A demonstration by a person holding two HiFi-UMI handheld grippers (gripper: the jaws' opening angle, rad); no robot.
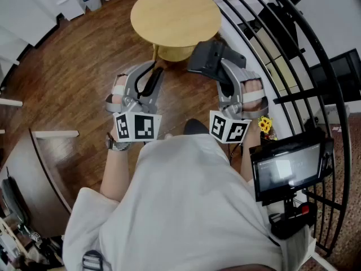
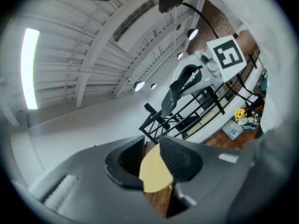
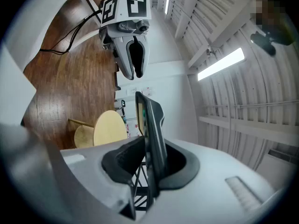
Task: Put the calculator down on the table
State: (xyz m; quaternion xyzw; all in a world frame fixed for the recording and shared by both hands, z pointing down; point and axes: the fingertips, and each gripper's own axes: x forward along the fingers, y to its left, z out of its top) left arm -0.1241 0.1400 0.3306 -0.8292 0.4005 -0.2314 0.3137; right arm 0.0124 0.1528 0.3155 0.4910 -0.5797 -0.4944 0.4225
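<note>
The calculator (image 1: 210, 56) is gripped by the right tongs (image 1: 224, 72). It is held up in the air, just by the near edge of the round yellow tabletop (image 1: 175, 13). It is not laid on the tabletop yet. In the head view only a dark, flat side of it is shown, and no keys can be made out.

In the right gripper view the calculator (image 3: 150, 129) is seen edge-on, standing up thin between the pads of the right tongs (image 3: 148, 164). The pads are pressed on both of its sides. Its lower end is hidden down between them. A small strip of its front is seen, but nothing on it can be read.

The left tongs (image 1: 153, 71) are held out beside the right ones, above the wooden floor (image 1: 79, 66). In the left gripper view the left tongs (image 2: 152, 160) are parted a little, and nothing is held in them. Only a slice of the far tabletop (image 2: 153, 174) is seen through the gap.

Most of the tabletop's legs are covered by its top. The person's arms are partly hidden by a white shirt (image 1: 186, 208). A black railing (image 1: 293, 55) is cut off at the right edge of the head view.
</note>
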